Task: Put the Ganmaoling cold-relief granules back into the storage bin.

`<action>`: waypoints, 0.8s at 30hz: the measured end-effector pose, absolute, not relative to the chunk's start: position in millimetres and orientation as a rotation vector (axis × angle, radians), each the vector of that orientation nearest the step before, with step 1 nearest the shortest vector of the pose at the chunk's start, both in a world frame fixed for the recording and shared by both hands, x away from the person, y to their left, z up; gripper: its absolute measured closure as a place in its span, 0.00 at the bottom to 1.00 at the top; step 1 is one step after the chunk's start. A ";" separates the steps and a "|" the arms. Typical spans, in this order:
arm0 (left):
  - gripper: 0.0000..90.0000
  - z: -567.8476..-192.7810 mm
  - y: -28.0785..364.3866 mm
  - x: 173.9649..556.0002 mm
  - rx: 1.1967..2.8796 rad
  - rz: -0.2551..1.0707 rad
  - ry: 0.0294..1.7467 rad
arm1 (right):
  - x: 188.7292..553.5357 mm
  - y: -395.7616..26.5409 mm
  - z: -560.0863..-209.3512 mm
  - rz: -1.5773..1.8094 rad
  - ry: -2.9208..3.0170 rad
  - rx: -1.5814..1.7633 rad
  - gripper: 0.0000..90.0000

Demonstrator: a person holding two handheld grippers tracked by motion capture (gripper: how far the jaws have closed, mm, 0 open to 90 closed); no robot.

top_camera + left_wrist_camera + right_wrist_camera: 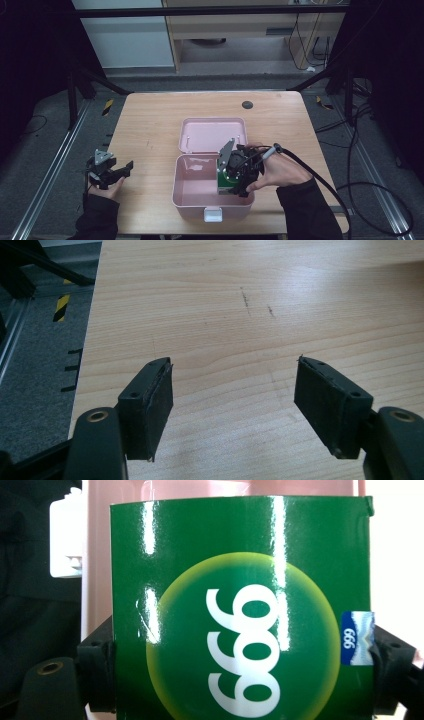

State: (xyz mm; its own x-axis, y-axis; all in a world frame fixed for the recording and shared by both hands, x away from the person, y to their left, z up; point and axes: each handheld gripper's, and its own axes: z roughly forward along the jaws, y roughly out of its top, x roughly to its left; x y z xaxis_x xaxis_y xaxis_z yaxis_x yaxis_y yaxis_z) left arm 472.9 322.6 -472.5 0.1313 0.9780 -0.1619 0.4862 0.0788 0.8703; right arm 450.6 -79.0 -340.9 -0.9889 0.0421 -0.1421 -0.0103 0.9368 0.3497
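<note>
A glossy green cardboard box (240, 610) with a yellow-rimmed circle and white digits sits clamped between the jaws of the right gripper (239, 172), a black pad pressing each of its sides. In the high view it hangs over the 3 o'clock side of an open pink plastic case (185, 197), whose lid (213, 134) lies flat back at 12 o'clock and whose white latch (213, 214) sits at 6 o'clock. The case rests on a light wooden table (150, 125). The left gripper (112, 172) hovers at the table's 9 o'clock edge, jaws spread wide with nothing but bare wood between them.
</note>
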 end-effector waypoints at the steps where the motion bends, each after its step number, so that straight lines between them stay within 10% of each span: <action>1: 0.34 -472.5 322.5 473.0 1.535 0.711 1.481 | 451.7 -80.4 -342.8 0.548 2.953 0.041 0.18; 24: 0.34 -472.8 322.2 473.2 1.536 0.710 1.481 | 457.7 -78.1 -371.8 0.438 3.010 0.057 0.17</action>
